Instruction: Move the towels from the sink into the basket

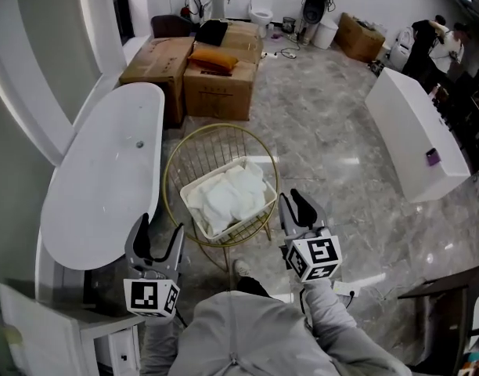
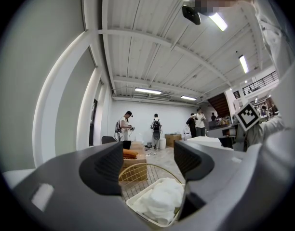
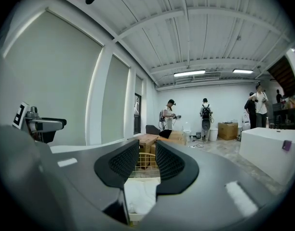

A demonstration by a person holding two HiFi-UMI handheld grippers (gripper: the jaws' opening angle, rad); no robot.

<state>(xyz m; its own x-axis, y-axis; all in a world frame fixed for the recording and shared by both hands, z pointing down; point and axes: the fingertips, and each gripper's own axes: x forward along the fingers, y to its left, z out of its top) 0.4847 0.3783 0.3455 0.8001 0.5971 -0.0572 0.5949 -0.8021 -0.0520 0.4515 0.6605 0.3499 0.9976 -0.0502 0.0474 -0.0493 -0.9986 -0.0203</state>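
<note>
head view: the towels (image 1: 228, 198) lie heaped in the white basket (image 1: 243, 223), which sits inside a round gold wire stand (image 1: 200, 143) just beside the long white tub (image 1: 106, 178). what shows of the tub looks bare, so i'd judge the job about finished. the left gripper (image 1: 160, 229) and the right gripper (image 1: 291, 200) hang on either side of the stand, near it, touching nothing. a shoe (image 1: 241, 268) stands close to the stand's legs; a careless step could kick it and tip the lot out

left gripper view: the left gripper (image 2: 147, 165) has its jaws wide apart with nothing between them; the towels (image 2: 162, 198) lie low and beyond. reaching in again from here could hook the wire rim (image 2: 138, 170) and drag the basket askew

right gripper view: the right gripper (image 3: 147, 160) has its jaws drawn narrow, a slim gap left, nothing held; the towels (image 3: 140, 196) show below. if a towel is left somewhere out of sight, jaws this narrow would likely push at the cloth and not take it, and i can't tell the tub's near end from here
</note>
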